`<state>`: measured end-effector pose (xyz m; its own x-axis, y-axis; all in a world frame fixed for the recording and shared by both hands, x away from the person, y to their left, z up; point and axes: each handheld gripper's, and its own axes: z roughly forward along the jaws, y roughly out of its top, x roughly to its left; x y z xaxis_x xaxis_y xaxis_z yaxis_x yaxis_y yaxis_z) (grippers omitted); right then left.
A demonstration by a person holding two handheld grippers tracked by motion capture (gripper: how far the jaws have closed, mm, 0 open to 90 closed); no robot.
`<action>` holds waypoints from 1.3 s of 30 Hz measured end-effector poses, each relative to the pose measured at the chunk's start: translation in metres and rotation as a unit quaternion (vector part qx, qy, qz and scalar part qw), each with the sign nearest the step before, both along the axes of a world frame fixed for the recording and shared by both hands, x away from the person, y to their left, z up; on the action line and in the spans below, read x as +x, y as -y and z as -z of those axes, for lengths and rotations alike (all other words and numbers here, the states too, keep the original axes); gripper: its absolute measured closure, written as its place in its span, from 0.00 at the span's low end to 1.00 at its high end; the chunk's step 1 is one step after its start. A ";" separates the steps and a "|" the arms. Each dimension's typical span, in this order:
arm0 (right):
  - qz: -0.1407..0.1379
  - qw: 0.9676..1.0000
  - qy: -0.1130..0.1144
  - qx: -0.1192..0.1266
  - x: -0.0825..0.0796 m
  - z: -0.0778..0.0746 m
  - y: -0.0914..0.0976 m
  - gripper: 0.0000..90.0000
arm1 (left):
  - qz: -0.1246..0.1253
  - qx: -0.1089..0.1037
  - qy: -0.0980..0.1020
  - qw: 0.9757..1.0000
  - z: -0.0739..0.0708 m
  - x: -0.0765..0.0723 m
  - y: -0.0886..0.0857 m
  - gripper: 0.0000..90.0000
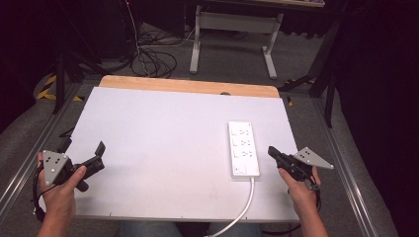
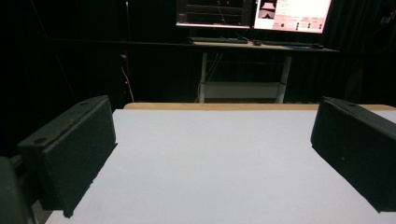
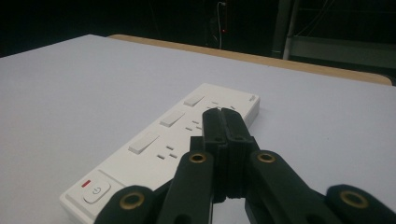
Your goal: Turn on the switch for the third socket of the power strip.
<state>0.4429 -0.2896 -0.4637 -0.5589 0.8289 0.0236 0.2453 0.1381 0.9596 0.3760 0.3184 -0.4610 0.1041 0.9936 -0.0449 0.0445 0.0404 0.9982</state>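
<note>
table: white board top (image 1: pixel 163 143) with a wood strip along the far edge; both grippers sit at its near edge; the wood strip also runs across the far side in the left gripper view and the right gripper view
desk: light-framed desk (image 1: pixel 232 34) on the floor well beyond both grippers; in the left gripper view it carries two lit monitors (image 2: pixel 252 13) and a keyboard
floor cables: loose dark tangle (image 1: pixel 153 61) on the carpet, far ahead of the left gripper
power strip: white, three socket groups, (image 1: pixel 243 149) lying flat on the table just left of the right gripper, long axis running away from the person; in the right gripper view (image 3: pixel 159 149) it lies under and ahead of the jaws; three rocker switches along one side; power button with a red mark at the near end, closest to the gripper
strip cable: white (image 1: pixel 244 205); leaves the near end of the strip and curves off the table's near edge, left of the right hand
left gripper: (image 1: pixel 99 154) held in the left hand (image 1: pixel 62 190) at the near-left corner; jaws spread wide, nothing between them; well apart from the strip; its own view has one black jaw at each side, bare table between
right gripper: (image 1: pixel 272 152) held in the right hand (image 1: pixel 299 190); jaws pressed together, nothing pinched; tips (image 3: pixel 223 119) above the strip's right edge; contact with the strip cannot be told
</note>
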 end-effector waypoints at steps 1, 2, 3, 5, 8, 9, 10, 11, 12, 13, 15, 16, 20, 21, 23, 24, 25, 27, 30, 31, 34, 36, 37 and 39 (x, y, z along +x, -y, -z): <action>-0.001 1.000 0.001 -0.002 0.001 -0.001 0.000 1.00 | 0.000 0.000 0.000 1.000 0.000 0.000 0.000 0.01; -0.002 1.000 0.001 0.001 0.001 -0.002 0.000 1.00 | 0.000 0.000 0.000 1.000 0.000 0.000 0.000 0.01; -0.002 1.000 0.002 0.003 0.002 -0.003 0.001 1.00 | 0.000 0.000 0.000 1.000 0.000 0.000 0.000 0.01; -0.001 1.000 0.002 0.005 0.003 -0.004 0.001 1.00 | 0.000 0.000 -0.001 1.000 0.000 0.000 0.000 0.01; -0.002 1.000 0.003 0.008 0.004 -0.006 0.002 1.00 | 0.001 0.001 -0.001 1.000 0.000 0.000 0.000 0.01; -0.002 1.000 0.004 0.009 0.004 -0.007 0.002 1.00 | 0.001 0.001 -0.001 1.000 0.000 0.000 0.000 0.01; -0.002 1.000 0.004 0.009 0.004 -0.007 0.002 1.00 | 0.000 0.001 -0.002 1.000 0.000 0.000 0.000 0.00; -0.003 1.000 0.004 0.008 0.003 -0.008 0.001 1.00 | 0.000 0.000 -0.002 1.000 0.000 0.000 0.000 0.00; -0.005 1.000 0.005 0.007 0.003 -0.008 0.001 1.00 | 0.001 0.000 -0.003 1.000 0.000 0.001 0.001 0.00; -0.006 1.000 0.007 0.007 0.003 -0.009 0.000 1.00 | 0.002 0.004 -0.003 1.000 0.001 0.001 0.001 0.00; -0.008 1.000 0.006 0.007 0.003 -0.010 -0.001 1.00 | 0.004 0.004 -0.002 1.000 0.001 0.001 0.001 0.00; -0.007 1.000 0.005 0.005 0.003 -0.010 -0.002 1.00 | 0.004 0.005 -0.003 1.000 0.000 0.001 0.002 0.00; -0.008 1.000 0.002 -0.004 0.005 -0.009 -0.005 1.00 | 0.004 0.007 -0.002 1.000 0.000 0.001 0.001 0.00; -0.008 1.000 0.001 -0.007 0.005 -0.010 -0.007 1.00 | 0.003 0.007 -0.002 1.000 0.000 0.001 0.001 0.00; -0.010 1.000 0.002 -0.015 0.007 -0.011 -0.010 1.00 | 0.003 0.007 -0.001 1.000 0.000 0.001 0.000 0.01; -0.010 1.000 0.002 -0.015 0.007 -0.011 -0.010 1.00 | 0.004 0.008 -0.002 1.000 0.000 0.001 0.000 0.01; -0.011 1.000 0.001 -0.019 0.008 -0.012 -0.013 1.00 | 0.005 0.008 -0.002 1.000 0.000 0.001 0.001 0.00; -0.012 1.000 0.002 -0.023 0.009 -0.013 -0.016 1.00 | 0.007 0.023 -0.004 1.000 0.001 0.002 0.003 0.00; -0.014 1.000 0.002 -0.026 0.009 -0.014 -0.018 1.00 | 0.010 0.029 -0.006 1.000 0.001 0.003 0.004 0.00; -0.016 0.999 0.002 -0.031 0.009 -0.014 -0.019 1.00 | 0.010 0.030 -0.007 0.999 0.001 0.003 0.004 0.00; -0.016 0.999 0.001 -0.032 0.009 -0.014 -0.020 1.00 | 0.010 0.030 -0.006 0.999 0.001 0.003 0.004 0.00; -0.014 0.999 -0.002 -0.031 0.010 -0.015 -0.020 1.00 | 0.011 0.030 -0.007 0.999 0.001 0.003 0.004 0.00; -0.014 0.999 -0.003 -0.034 0.010 -0.015 -0.020 1.00 | 0.011 0.030 -0.007 0.999 0.001 0.003 0.004 0.00; -0.013 0.999 -0.004 -0.035 0.011 -0.016 -0.020 1.00 | 0.011 0.030 -0.007 0.999 0.001 0.003 0.004 0.00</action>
